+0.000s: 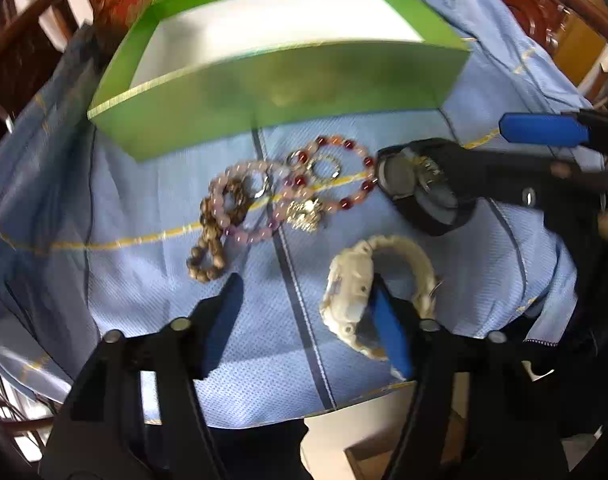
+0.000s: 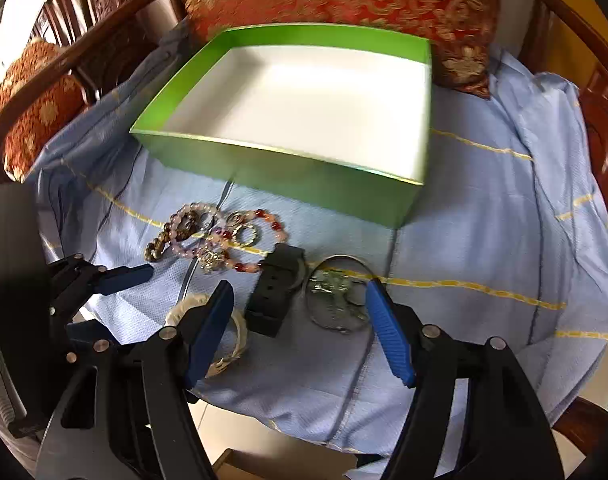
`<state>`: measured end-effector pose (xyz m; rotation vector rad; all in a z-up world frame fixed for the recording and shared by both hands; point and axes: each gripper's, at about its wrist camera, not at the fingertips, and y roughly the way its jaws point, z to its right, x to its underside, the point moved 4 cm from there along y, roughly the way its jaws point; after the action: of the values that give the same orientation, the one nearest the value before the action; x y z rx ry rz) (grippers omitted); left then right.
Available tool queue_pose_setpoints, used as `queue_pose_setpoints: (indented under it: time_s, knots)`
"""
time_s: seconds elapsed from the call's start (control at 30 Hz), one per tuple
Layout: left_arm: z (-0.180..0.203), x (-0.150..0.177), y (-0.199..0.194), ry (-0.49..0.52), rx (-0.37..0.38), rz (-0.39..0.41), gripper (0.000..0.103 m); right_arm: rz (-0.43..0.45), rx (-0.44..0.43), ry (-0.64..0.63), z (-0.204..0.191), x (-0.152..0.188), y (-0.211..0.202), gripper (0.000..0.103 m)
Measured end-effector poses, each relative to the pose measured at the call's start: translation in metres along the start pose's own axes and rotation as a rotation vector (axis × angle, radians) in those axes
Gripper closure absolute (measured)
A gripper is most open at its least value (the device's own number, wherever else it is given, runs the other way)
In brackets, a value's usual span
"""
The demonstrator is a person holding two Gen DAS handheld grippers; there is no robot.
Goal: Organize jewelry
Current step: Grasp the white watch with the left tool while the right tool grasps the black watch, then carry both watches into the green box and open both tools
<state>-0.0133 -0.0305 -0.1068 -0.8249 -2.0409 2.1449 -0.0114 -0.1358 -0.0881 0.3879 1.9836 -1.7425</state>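
Two grippers over blue checked cloth (image 2: 484,240) on a wooden chair seat; green box (image 2: 287,168) with white floor at the back, nothing in it yet. Jewelry all on the cloth in front of the box: tangle of bead bracelets (image 1: 279,196) (pink, red, brown) with small metal rings, black watch (image 2: 275,292), white watch (image 1: 356,300), silver bangle with keys or charms (image 2: 336,296). Step in hand, by judgement: first pick, approach only, nothing lifted. Left gripper (image 1: 304,308) wide apart, holding nothing; right-hand blue pad (image 1: 388,332) touching or just beside the white watch case, contact not certain. Right gripper (image 2: 299,320) likewise wide apart and unloaded, straddling black watch and bangle, one pad close over the white watch band, other pad at the bangle's edge. Next move likely: lower over one watch, centre the strap between pads, close, carry to box. Risk: snagging a neighbouring piece.
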Motion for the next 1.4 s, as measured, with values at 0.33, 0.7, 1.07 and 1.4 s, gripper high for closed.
queue_pose_setpoints:
  time_s: [0.33,0.7,1.07,1.4]
  knots:
    - [0.008,0.004,0.006,-0.006,0.054,-0.009,0.085,-0.047,0.064,-0.016,0.002,0.008,0.029,0.082]
    - [-0.032,-0.042,-0.068,-0.083,0.045,0.176,0.085,0.172,0.006,-0.013,0.01,-0.045,-0.063,0.083]
    - [-0.091,-0.144,-0.021,-0.252,-0.031,0.175,0.085,0.109,0.042,0.085,0.064,-0.122,-0.006,0.083]
    - [-0.085,-0.129,-0.047,-0.227,-0.014,0.267,0.038,0.159,-0.025,0.162,0.082,-0.111,-0.031,0.037]
